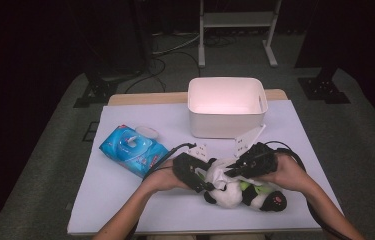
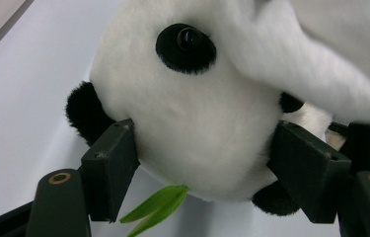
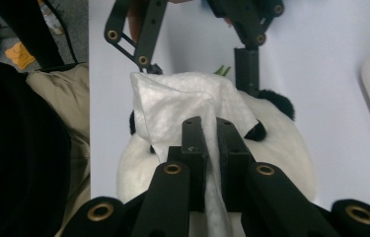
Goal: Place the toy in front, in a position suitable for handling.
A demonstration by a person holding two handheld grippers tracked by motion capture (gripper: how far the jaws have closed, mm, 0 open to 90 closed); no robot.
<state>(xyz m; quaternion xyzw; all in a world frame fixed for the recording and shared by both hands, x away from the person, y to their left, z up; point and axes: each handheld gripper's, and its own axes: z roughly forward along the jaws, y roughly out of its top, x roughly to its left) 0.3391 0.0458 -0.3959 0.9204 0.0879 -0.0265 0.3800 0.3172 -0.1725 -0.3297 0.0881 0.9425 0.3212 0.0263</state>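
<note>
On the white counter we clamp the toy panda's head between our left jaws while our right jaws, pinched shut on a wipe, are mid-cleaning, wiping unfinished.

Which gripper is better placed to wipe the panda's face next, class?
Right. The right gripper pinches the wet wipe over the panda, whose head the left gripper clamps.
</note>
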